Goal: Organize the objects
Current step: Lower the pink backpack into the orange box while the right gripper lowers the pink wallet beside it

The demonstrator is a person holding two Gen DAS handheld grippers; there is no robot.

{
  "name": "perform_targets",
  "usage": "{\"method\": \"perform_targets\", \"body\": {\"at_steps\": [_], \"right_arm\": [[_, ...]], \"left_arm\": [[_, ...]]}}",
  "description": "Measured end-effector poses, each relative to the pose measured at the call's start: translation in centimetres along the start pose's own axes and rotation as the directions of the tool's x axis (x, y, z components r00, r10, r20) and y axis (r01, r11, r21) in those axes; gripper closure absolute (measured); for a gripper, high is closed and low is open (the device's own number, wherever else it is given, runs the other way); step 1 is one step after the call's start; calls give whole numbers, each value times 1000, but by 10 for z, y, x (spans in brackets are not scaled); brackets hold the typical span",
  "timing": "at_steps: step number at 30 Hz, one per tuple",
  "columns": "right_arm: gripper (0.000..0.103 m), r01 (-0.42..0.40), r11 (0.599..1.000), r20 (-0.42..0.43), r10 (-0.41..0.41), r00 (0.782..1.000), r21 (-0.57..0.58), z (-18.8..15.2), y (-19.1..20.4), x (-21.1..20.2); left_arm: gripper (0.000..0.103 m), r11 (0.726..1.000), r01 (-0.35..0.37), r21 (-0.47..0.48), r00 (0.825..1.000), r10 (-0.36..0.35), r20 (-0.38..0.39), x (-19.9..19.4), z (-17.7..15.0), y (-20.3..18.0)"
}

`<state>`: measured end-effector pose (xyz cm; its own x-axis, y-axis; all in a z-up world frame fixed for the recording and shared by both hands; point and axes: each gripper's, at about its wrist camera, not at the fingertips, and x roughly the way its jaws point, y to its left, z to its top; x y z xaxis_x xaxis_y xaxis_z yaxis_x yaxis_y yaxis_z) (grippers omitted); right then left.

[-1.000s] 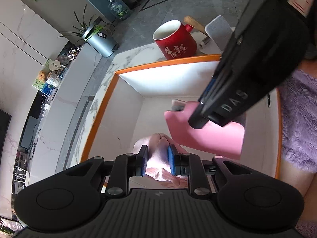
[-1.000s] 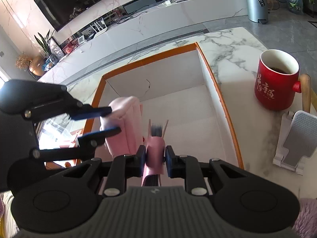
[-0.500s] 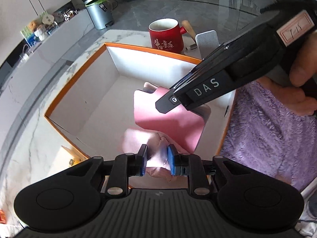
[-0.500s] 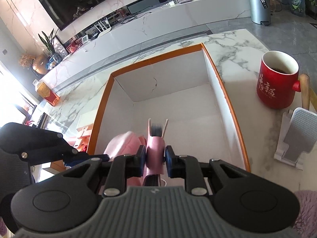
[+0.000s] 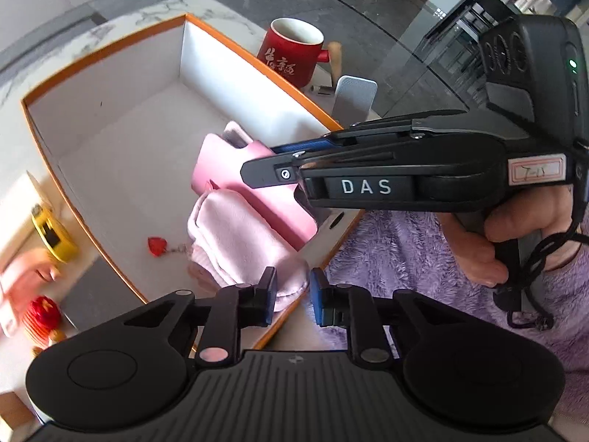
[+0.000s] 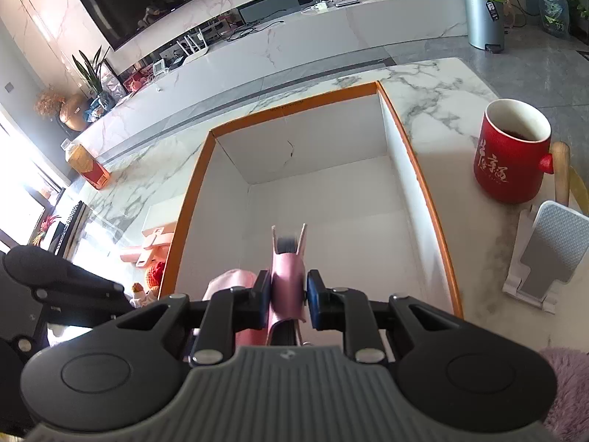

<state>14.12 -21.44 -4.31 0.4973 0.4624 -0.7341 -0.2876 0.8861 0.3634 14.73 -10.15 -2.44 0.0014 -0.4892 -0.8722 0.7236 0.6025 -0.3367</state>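
Observation:
A white box with an orange rim (image 5: pixel 110 49) (image 6: pixel 294 101) stands on the marble table. A folded pink towel (image 5: pixel 239 235) lies in its near corner, with a small red charm (image 5: pixel 157 246) beside it. My left gripper (image 5: pixel 292 296) is open just above the towel's near edge, holding nothing. My right gripper (image 6: pixel 283 296) is shut on a pink case (image 6: pixel 287 280) that holds a dark item, held upright inside the box beside the towel (image 6: pixel 230 281). The case (image 5: pixel 254 184) and right gripper (image 5: pixel 272 169) also show in the left wrist view.
A red mug (image 6: pixel 511 154) (image 5: pixel 292 51) and a white phone stand (image 6: pixel 548 254) (image 5: pixel 355 92) sit right of the box. Left of it lie a yellow tape (image 5: pixel 53 234), pink items (image 6: pixel 154 245) and a red knitted toy (image 5: pixel 42 316). A purple fluffy sleeve (image 5: pixel 423 258) is nearby.
My left gripper has let go of the pink towel, which now lies in the box, and has drawn back. The right gripper has lowered the pink case into the box.

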Motion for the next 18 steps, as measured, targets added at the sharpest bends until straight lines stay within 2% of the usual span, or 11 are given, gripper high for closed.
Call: {"method": "perform_targets", "body": {"at_steps": [4,9,11,13,15,18], "right_arm": [[81,-26,1000,-8,26,1000,-6,0,2,-2],[81,-48,999,-31,48,998,3,-3,0,1],[81,-57,998,-40,57,998,10,-5,0,3],[81,-75,997,-50,76,996,19,-6,0,6],[82,-102,994,-66,104,992,33,-7,0,9],[82,-138,989,-95,143,985,50,-10,2,16]], "left_arm": [[80,998,19,-65,1000,-18,12,1,1,4],[79,999,-10,-46,1000,10,11,-3,0,1],[72,999,-29,-31,999,30,15,-7,-1,0],[61,999,-51,-9,999,51,16,-12,1,-1],[54,995,-101,20,994,100,32,-17,5,-1],[51,984,-171,46,984,169,54,-26,13,7]]}}
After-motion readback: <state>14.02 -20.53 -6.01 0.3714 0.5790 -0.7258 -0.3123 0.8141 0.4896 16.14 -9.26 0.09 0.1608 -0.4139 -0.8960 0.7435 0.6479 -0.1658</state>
